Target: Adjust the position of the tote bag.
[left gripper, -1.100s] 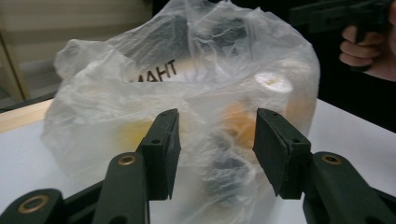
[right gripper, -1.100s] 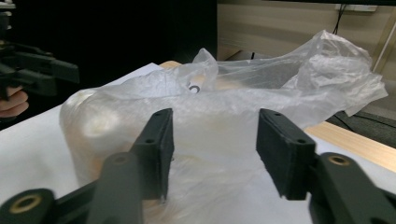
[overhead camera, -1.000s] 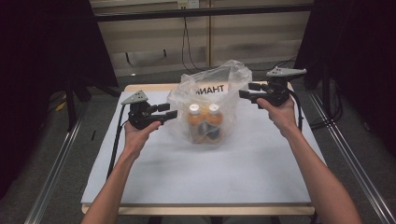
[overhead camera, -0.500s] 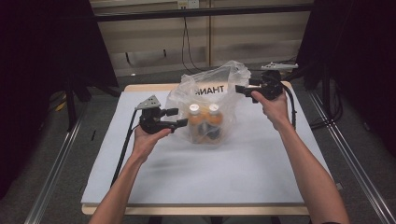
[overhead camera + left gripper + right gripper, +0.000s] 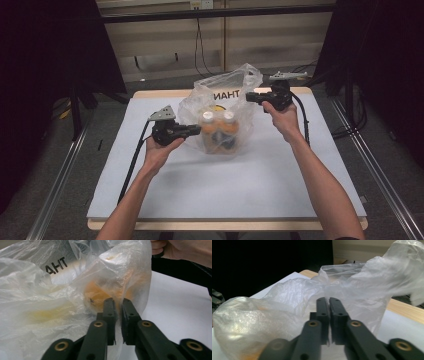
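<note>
Clear, milky-white plastic bag (image 5: 220, 102) with black block letters "THAN". Inside it, orange bottles (image 5: 221, 132) with white caps, plus a yellow smear showing through the film. My left gripper (image 5: 117, 305) is black with brass-coloured rivets; my right gripper (image 5: 328, 304) is the same, black with brass rivets. Pale grey-white mat (image 5: 225, 185) on a light wood table (image 5: 227, 224). Grey plate (image 5: 162, 114) on my left gripper.

Counted 1 clear plastic bag (image 5: 220, 107) on 1 white-topped table (image 5: 225, 185). Inside the bag: 2 white-capped bottles (image 5: 218, 120) w/ orange contents, side by side. 2 grippers: left gripper (image 5: 196, 130) and right gripper (image 5: 250, 96), 1 per hand, so 2 hands, 2 forearms. Each gripper had 2 black jaws and 1 trailing cable. 1 printed word on the bag, partly hidden.
</note>
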`<state>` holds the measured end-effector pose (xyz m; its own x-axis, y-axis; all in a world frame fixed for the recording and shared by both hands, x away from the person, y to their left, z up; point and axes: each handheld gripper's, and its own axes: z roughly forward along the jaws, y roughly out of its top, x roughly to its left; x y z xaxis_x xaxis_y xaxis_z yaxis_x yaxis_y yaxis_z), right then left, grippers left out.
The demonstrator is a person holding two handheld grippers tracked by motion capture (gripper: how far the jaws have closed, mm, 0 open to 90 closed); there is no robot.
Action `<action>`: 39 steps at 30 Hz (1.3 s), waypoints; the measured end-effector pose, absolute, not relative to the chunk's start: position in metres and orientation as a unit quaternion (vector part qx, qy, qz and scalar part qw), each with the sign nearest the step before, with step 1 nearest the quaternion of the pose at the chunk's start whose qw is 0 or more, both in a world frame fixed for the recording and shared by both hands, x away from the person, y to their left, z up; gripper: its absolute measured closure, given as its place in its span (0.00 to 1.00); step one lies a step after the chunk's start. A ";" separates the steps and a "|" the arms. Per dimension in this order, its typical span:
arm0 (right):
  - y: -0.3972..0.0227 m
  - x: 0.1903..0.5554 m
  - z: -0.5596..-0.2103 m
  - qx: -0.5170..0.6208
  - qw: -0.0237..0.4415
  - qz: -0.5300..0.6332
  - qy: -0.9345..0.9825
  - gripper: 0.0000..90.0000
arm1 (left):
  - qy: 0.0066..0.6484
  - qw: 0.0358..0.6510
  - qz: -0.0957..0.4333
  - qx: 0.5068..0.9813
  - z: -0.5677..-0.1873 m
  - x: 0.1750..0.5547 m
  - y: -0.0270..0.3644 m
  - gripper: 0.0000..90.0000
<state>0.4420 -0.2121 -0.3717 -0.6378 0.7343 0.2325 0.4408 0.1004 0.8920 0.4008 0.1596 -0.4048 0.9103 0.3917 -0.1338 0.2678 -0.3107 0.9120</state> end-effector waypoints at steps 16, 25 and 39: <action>-0.206 0.408 -0.357 0.355 0.139 0.563 0.733 1.00 | 0.207 0.546 0.043 0.810 -0.413 0.381 0.180 1.00; -0.211 0.384 -0.359 0.330 0.124 0.575 0.739 1.00 | 0.201 0.538 0.038 0.818 -0.415 0.369 0.185 1.00; -0.222 0.347 -0.371 0.315 0.119 0.578 0.743 1.00 | 0.185 0.509 0.032 0.840 -0.425 0.354 0.185 1.00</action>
